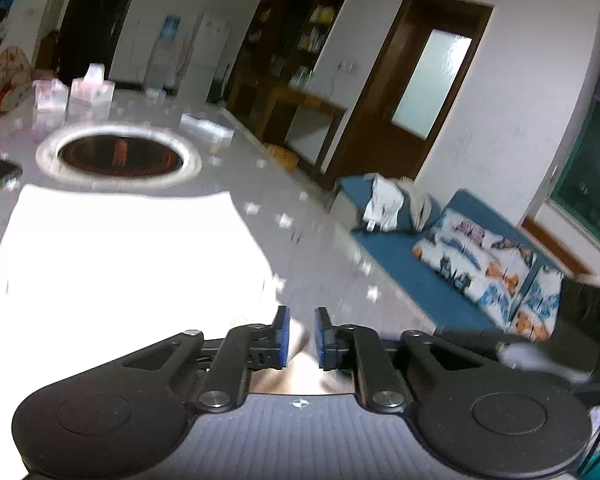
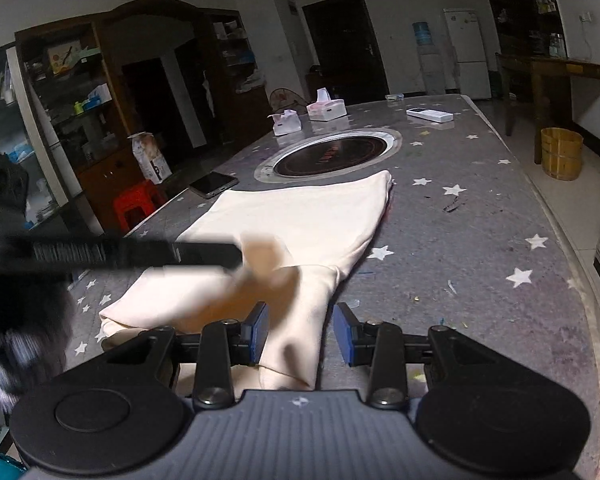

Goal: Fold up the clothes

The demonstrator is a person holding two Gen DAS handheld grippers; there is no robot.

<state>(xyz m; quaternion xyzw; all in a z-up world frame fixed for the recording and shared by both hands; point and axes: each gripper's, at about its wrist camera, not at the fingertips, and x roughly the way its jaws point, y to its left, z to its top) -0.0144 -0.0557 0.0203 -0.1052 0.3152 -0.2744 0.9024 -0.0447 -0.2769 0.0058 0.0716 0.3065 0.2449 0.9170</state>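
A cream garment lies partly folded on the grey star-patterned table; in the left wrist view the garment is washed out to white. My right gripper is low at the garment's near end, jaws apart. A thick fold lies between them and stops short of the right pad. My left gripper shows a narrow gap between its blue pads, with beige cloth under it. From the right wrist view it is a blurred black bar coming in from the left, with a raised peak of cloth at its tip.
A round inset hob lies beyond the garment, with a phone to its left. Two tissue boxes and a white remote sit farther back. A blue sofa and a wooden bucket stand off the table's right side.
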